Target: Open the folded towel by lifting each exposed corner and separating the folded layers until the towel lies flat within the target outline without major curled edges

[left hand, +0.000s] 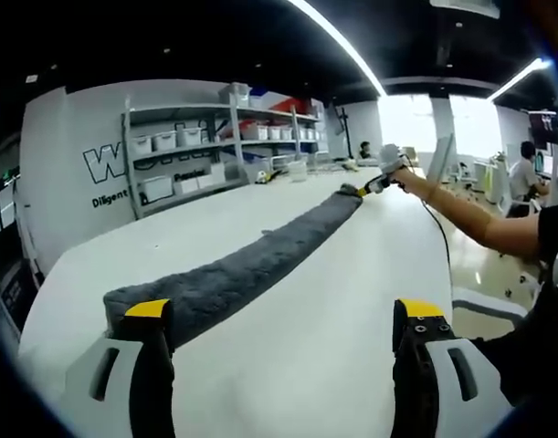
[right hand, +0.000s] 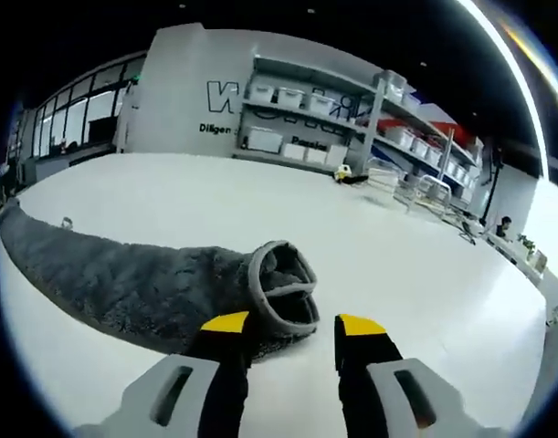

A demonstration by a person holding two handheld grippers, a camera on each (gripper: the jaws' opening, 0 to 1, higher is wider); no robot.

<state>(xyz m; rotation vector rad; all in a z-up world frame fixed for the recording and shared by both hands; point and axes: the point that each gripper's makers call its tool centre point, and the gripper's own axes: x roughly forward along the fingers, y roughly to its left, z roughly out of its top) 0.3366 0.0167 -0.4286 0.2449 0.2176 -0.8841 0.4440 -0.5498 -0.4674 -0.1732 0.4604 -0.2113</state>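
Note:
A dark grey towel (left hand: 251,265) lies bunched into a long roll on the white table (left hand: 333,347). In the left gripper view its near end rests against the left finger (left hand: 151,319) of my left gripper (left hand: 284,312), whose jaws stand wide apart with bare table between them. Its far end reaches my right gripper (left hand: 377,181), held by a person's outstretched arm (left hand: 470,219). In the right gripper view the towel's curled end (right hand: 279,290), with a pale hem, lies just ahead of my right gripper (right hand: 293,325), partly behind the left finger (right hand: 226,325). The right jaws stand apart, not clamped on it.
Grey shelving (left hand: 215,146) with white bins stands beyond the table's far edge, also in the right gripper view as shelves (right hand: 352,119). A seated person (left hand: 525,173) and desks are at the far right. The table's right edge (left hand: 447,274) runs along a glossy floor.

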